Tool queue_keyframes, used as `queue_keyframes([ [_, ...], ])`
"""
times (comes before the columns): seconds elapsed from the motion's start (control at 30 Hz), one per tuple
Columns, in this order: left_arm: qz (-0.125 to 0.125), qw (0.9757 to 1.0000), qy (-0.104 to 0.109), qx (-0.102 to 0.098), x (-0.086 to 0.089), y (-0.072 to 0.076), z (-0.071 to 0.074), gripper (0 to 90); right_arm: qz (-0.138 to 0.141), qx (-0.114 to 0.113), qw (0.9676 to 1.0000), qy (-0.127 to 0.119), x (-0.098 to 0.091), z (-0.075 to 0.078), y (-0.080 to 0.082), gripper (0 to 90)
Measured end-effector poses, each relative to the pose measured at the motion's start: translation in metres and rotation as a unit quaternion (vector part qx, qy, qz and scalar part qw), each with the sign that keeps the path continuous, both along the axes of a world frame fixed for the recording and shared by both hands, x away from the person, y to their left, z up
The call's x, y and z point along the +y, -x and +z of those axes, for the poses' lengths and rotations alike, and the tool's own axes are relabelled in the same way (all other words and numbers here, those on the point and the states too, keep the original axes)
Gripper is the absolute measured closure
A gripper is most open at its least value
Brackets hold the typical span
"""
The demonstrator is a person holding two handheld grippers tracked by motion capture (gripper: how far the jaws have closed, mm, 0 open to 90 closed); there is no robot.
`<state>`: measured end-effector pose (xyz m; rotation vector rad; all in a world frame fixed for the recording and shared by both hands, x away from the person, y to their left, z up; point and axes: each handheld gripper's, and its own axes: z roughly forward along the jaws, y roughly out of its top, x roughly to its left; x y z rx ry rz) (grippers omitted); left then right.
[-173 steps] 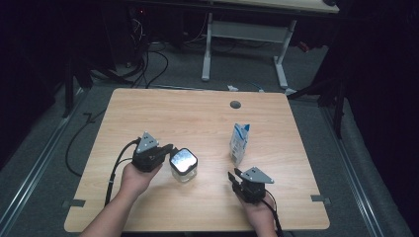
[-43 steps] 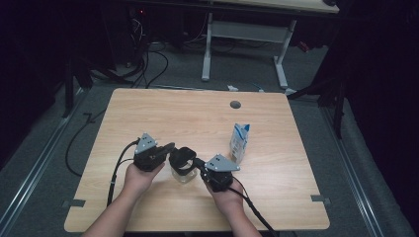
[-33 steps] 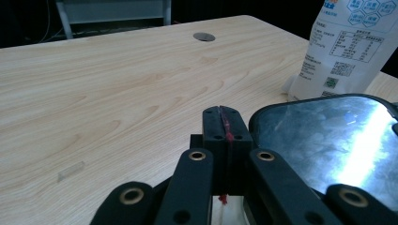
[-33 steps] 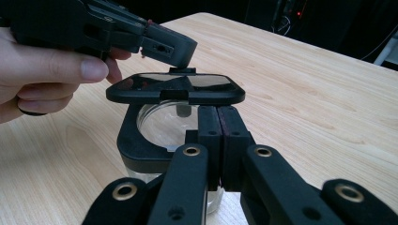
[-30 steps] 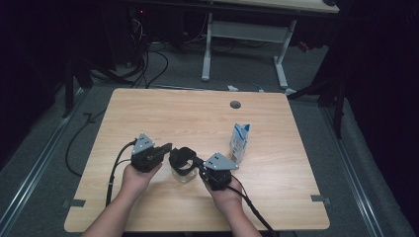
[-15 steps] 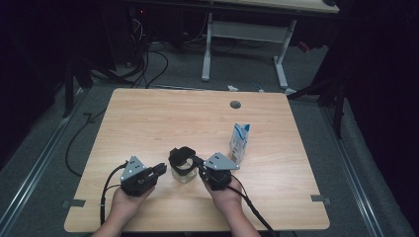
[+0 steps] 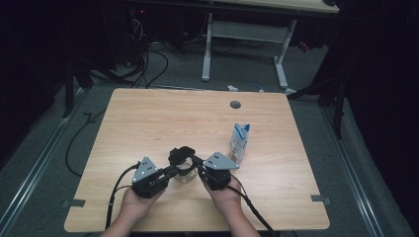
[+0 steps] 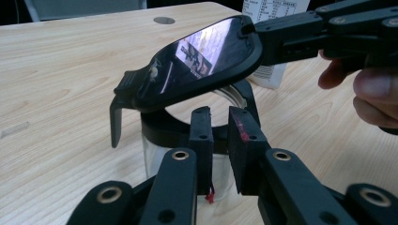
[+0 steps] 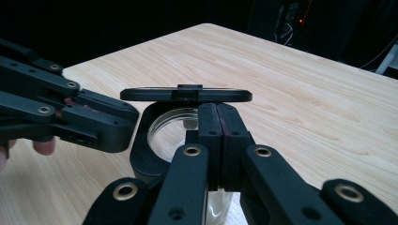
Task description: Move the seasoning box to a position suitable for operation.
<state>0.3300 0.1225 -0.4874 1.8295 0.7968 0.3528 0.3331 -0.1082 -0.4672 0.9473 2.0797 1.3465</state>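
Note:
A glass jar point(image 7: 185, 177) with a black collar point(image 8: 164, 129) stands near the table's front edge. Its black lid point(image 7: 180, 154) is tilted up above the mouth point(image 8: 202, 56). My right gripper point(image 7: 196, 164) reaches in from the right and is shut on the lid's edge point(image 9: 187, 95); its closed tips point(image 9: 218, 108) meet the lid's small tab. My left gripper point(image 7: 173, 171) sits low at the jar's front left. Its jaws point(image 8: 220, 117) have just been opening and stand a narrow gap apart against the collar, with nothing between them.
A blue and white carton point(image 7: 239, 142) stands upright just right of the jar, behind my right hand. The wooden table point(image 7: 148, 118) has a round cable hole point(image 7: 235, 104) at its far side. Desk legs and cables lie on the floor beyond.
My left gripper pulled away from the jar's left side toward the near edge, then came back right to the jar's front. The right gripper stayed at the raised lid.

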Motion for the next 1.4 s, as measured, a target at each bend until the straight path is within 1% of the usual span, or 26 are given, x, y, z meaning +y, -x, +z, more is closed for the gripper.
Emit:
queue_keyframes([
  [0.07, 0.001, 1.0000, 0.003, 0.000, -0.001, -0.001, 0.001, 80.3, 0.000, 0.000, 1.0000, 0.000, 0.000, 0.000, 0.000, 89.9],
  [0.17, 0.003, 1.0000, 0.005, 0.000, -0.003, -0.002, 0.002, 80.6, 0.000, 0.010, 0.9999, 0.005, 0.000, -0.003, 0.001, 90.0],
  [0.2, 0.003, 1.0000, 0.005, 0.001, -0.004, -0.002, 0.002, 80.7, -0.003, 0.010, 0.9999, 0.007, 0.000, -0.003, 0.001, 89.9],
  [0.3, 0.002, 1.0000, 0.005, 0.000, -0.005, -0.003, 0.002, 80.8, -0.008, 0.013, 0.9999, 0.006, -0.001, -0.005, 0.001, 90.0],
  [0.4, 0.001, 1.0000, 0.008, -0.005, -0.005, -0.001, 0.004, 81.2, -0.013, 0.025, 0.9996, 0.006, -0.005, -0.008, 0.000, 90.0],
  [0.47, 0.002, 0.9999, 0.010, -0.007, -0.006, -0.001, 0.006, 81.3, -0.014, 0.026, 0.9996, 0.005, -0.005, -0.008, -0.001, 89.9],
  [0.6, 0.002, 0.9999, 0.014, -0.008, -0.006, -0.003, 0.008, 81.6, -0.009, 0.026, 0.9996, 0.000, -0.005, -0.009, -0.002, 90.0],
  [0.63, 0.003, 0.9998, 0.017, -0.009, -0.006, -0.003, 0.009, 81.9, -0.002, 0.027, 0.9996, 0.002, -0.003, -0.010, -0.003, 90.0],
  [0.73, 0.006, 0.9997, 0.020, -0.010, -0.006, -0.003, 0.009, 83.1, 0.003, 0.030, 0.9995, 0.006, 0.001, -0.013, -0.003, 90.0],
  [0.8, 0.006, 0.9997, 0.021, -0.009, -0.006, -0.003, 0.009, 83.4, 0.003, 0.030, 0.9995, 0.008, 0.002, -0.014, -0.004, 90.0],
  [0.87, 0.008, 0.9997, 0.022, -0.010, -0.006, -0.004, 0.010, 83.8, 0.004, 0.030, 0.9995, 0.004, 0.002, -0.015, -0.004, 90.0],
  [1.17, 0.028, 0.9988, 0.038, -0.014, 0.000, -0.009, 0.016, 84.6, 0.009, 0.026, 0.9996, 0.001, 0.000, -0.016, -0.005, 90.0],
  [1.2, 0.031, 0.9986, 0.039, -0.015, 0.000, -0.010, 0.016, 84.6, 0.010, 0.025, 0.9996, -0.004, 0.000, -0.017, -0.005, 90.0],
  [1.4, 0.051, 0.9976, 0.044, -0.014, 0.005, -0.016, 0.018, 84.8, 0.012, 0.025, 0.9996, -0.006, -0.001, -0.018, -0.006, 90.0],
])
